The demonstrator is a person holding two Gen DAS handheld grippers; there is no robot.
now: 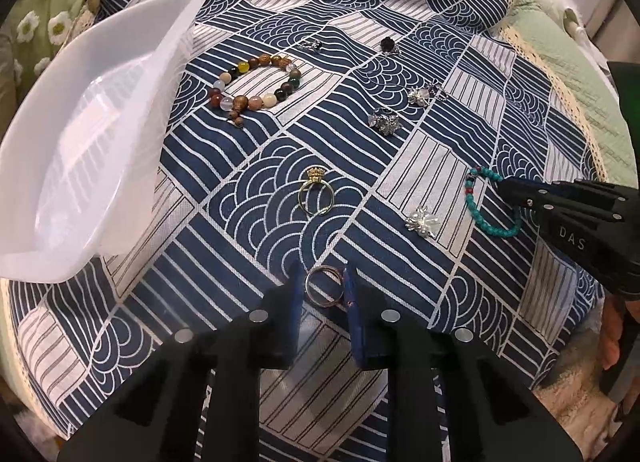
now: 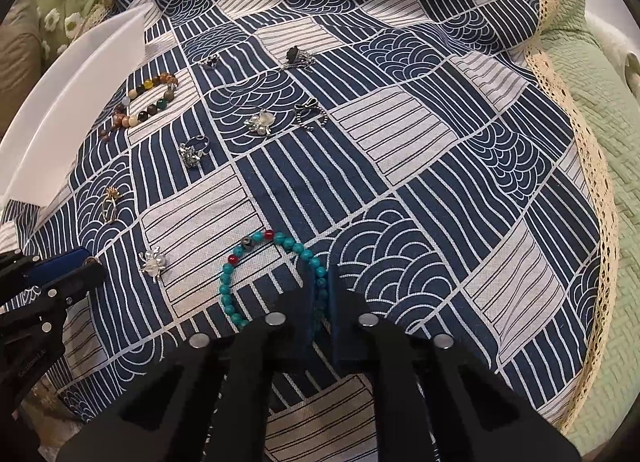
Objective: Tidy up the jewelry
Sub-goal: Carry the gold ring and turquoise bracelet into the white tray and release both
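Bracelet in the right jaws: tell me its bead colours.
Mostly turquoise bracelet, with two red beads and one dark grey one; clearest in the right wrist view.

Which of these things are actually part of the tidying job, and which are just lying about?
Part of the job:
plain ring in left hand-held gripper
turquoise bracelet in right hand-held gripper
gold ring
multicolored bead bracelet
white tray

Just lying about:
patterned cloth
green blanket

Left hand-held gripper [image 1: 324, 282] part-closed, low; right hand-held gripper [image 2: 320, 282] nearly closed, low.
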